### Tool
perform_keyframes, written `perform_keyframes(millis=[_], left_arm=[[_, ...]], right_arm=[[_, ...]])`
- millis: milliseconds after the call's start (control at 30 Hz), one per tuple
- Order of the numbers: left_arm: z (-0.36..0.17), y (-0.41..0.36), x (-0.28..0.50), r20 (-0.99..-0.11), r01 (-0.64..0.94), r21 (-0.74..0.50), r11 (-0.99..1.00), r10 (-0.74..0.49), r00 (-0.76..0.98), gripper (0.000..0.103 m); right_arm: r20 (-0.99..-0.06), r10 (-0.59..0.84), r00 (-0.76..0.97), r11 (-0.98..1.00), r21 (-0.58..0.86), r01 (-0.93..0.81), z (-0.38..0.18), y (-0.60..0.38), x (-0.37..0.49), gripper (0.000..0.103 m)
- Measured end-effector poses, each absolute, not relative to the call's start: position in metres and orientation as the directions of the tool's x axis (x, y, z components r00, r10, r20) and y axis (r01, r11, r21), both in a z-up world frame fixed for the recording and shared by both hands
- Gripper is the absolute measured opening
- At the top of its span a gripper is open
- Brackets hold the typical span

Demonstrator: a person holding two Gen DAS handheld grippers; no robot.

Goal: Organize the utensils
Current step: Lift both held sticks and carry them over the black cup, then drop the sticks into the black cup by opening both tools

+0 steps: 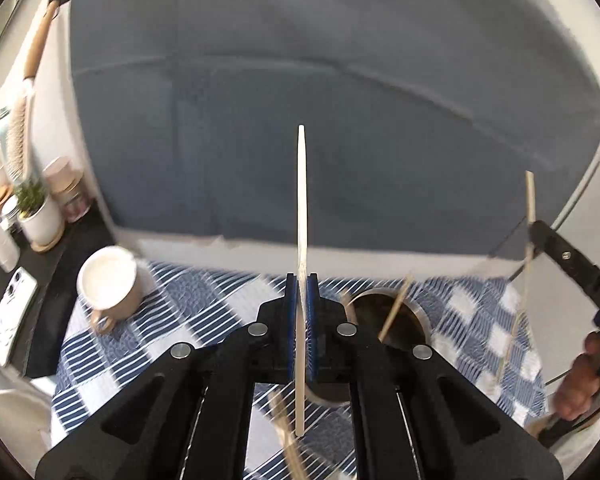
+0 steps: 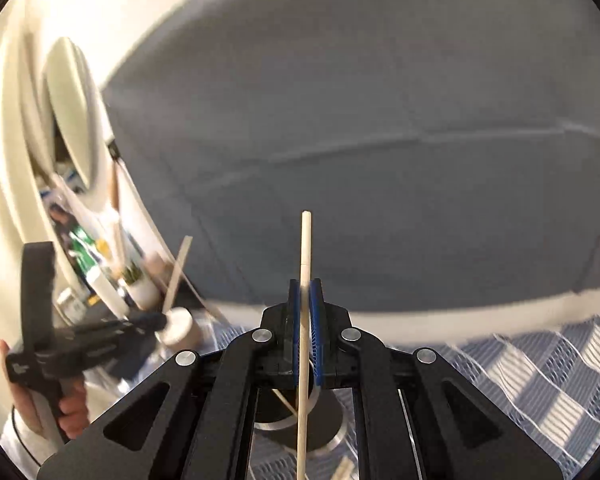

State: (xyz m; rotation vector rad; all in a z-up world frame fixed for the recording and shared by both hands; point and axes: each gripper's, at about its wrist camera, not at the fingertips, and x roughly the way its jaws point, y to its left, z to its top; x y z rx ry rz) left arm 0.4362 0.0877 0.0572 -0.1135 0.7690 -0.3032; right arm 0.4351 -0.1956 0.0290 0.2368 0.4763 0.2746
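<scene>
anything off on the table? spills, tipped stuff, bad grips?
One thing: the beige mug at the far left of the checked cloth looks tipped toward the camera, though fisheye and blur may exaggerate it. No spill visible. The left gripper and right gripper each clamp a wooden stick squarely above the metal holder.

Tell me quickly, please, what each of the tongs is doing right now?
Left tongs: closed on a flat wooden stick.
Right tongs: closed on a round chopstick.
</scene>
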Motion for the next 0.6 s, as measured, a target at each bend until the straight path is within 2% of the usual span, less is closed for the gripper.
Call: perform_keyframes(millis=[167,267,467,600], left_arm=[[0.059,0.075,0.439,-0.599,0.284,-0.266,0.921,-0.389,0.7,0.005],[0.053,0.068,0.443,-0.557,0.312,-0.293,0.904,-0.427,0.712,0.005],[0.03,0.054,0.446,-0.463,0.365,-0.338,0.867,-0.491,0.738,0.005],[0.007,0.042,0.454,-0.447,0.375,-0.366,0.852,-0.514,0.732,0.005]], right_arm=[[-0.302,0.372,0.878,0.907,0.317,-0.276,0.034,-0.186,0.445,0.005],[-0.273,0.387,0.881,0.898,0.329,-0.292,0.028,-0.181,0.457,0.005],[-0.246,0.399,0.883,0.891,0.331,-0.31,0.004,-0.169,0.474,0.005],[-0.283,0.379,0.881,0.906,0.309,-0.291,-0.016,-0.159,0.483,0.005]])
